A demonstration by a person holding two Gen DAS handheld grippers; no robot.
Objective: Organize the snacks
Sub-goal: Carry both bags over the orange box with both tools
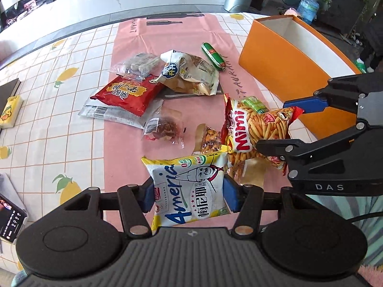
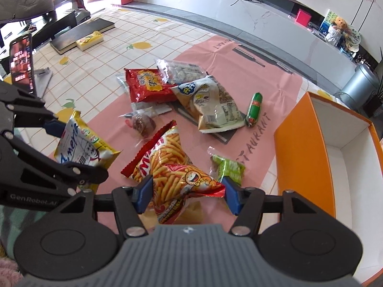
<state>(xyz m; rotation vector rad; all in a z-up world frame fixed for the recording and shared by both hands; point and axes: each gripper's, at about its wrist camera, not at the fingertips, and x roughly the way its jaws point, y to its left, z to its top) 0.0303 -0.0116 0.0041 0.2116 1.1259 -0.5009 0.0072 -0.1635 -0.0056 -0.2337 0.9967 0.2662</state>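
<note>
Both tools are loaded. The left gripper [image 1: 188, 195] is clamped at a middling width on a yellow-and-white America chip bag [image 1: 191, 189], its blue pads pressing either side of the packet, which hangs clear of the pink mat [image 1: 191, 35]. The right gripper [image 2: 186, 195] likewise holds a red Mimi fries bag [image 2: 172, 169], pinched near its lower end, the rest of the bag reaching forward from the jaws. The step in hand appears to be the carry: two snacks picked, neither yet stowed. The orange box [image 2: 301, 148], open-topped and white inside, stands ahead and to the right of the right gripper, and further right again from the left. Ahead of both tools remain a red packet [image 2: 148, 85], a beige bag [image 2: 213, 105], a green sausage [image 2: 255, 108] and a small green packet [image 2: 228, 169], the last just beyond the right jaw. The next move calls for lifting over the box wall before release, the right tool first to avoid crossing.
</note>
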